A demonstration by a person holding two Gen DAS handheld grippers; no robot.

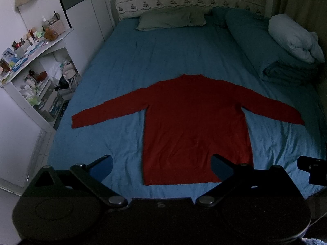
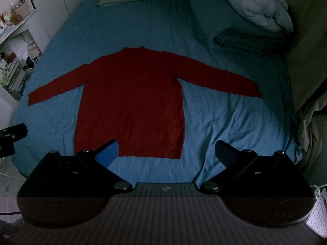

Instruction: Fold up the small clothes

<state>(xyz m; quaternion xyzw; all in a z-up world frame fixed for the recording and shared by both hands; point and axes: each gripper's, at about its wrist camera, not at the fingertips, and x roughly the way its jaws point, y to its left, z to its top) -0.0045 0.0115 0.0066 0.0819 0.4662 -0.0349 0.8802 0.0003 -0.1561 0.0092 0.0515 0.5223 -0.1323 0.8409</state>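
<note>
Red sweater [image 1: 194, 126] lies flat beyond both spread tools.

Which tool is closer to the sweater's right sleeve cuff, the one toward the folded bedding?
Right, as far as I can judge. The right tool hangs open over the hem's right corner, the side of that cuff. The left tool hangs open over the hem's left part of the red sweater.

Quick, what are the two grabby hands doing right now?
Left hand-held gripper: open, holding nothing.
Right hand-held gripper: open, holding nothing.
</note>
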